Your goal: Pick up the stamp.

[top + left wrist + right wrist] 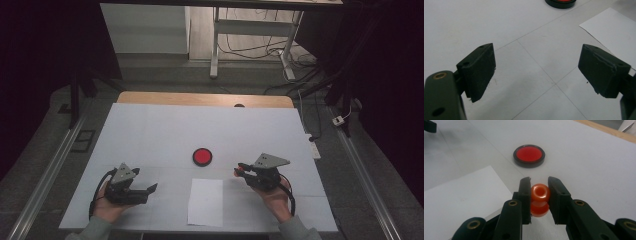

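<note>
Right tool [538, 185] clamped on the orange bead [540, 192], held just above the surface [150, 135] beside the paper [461, 200], short of the red disc [529, 154]. Round, glossy bead: I'd expect it to squirt out if tilted. Left tool [536, 67] wide, empty.

— Where does the round red-topped black disc [202, 156] lie?
— Mid-frame on the white table cover [150, 135], just above the white paper sheet [205, 202].
— And the orange plastic bead piece [238, 172]?
— Right of the disc, between the right gripper [242, 169] jaws; the left gripper [150, 189] sits lower left.
</note>
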A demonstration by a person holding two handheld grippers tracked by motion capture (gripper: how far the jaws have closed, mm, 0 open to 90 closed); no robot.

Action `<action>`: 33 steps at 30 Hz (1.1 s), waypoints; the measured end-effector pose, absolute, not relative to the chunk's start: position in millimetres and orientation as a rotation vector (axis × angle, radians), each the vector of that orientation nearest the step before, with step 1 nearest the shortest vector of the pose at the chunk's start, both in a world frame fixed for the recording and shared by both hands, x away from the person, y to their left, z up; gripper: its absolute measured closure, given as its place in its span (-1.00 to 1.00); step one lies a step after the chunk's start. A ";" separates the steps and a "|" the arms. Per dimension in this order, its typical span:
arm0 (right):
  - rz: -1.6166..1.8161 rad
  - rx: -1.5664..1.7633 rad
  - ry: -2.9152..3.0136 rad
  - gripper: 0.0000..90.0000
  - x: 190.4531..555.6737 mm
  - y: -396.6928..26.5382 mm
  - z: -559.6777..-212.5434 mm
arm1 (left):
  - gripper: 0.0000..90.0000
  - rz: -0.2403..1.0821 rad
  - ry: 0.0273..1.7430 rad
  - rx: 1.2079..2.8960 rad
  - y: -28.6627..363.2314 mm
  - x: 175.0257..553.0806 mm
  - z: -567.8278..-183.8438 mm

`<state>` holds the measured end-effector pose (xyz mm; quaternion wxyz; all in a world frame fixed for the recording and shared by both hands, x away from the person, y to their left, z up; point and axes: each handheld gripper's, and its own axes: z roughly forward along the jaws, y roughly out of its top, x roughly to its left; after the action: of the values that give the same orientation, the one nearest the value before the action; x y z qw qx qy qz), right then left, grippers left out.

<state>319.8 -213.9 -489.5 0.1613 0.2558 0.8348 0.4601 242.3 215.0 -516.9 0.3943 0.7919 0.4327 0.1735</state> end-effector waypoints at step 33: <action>1.488 0.666 2.300 0.60 308.3 -208.0 -460.8 | -0.66 0.449 1.099 2.002 214.9 242.6 -515.7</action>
<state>308.3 -208.0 -460.8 0.1606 0.2333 0.8052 0.5210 242.6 214.9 -515.7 0.3957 0.7900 0.4336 0.1770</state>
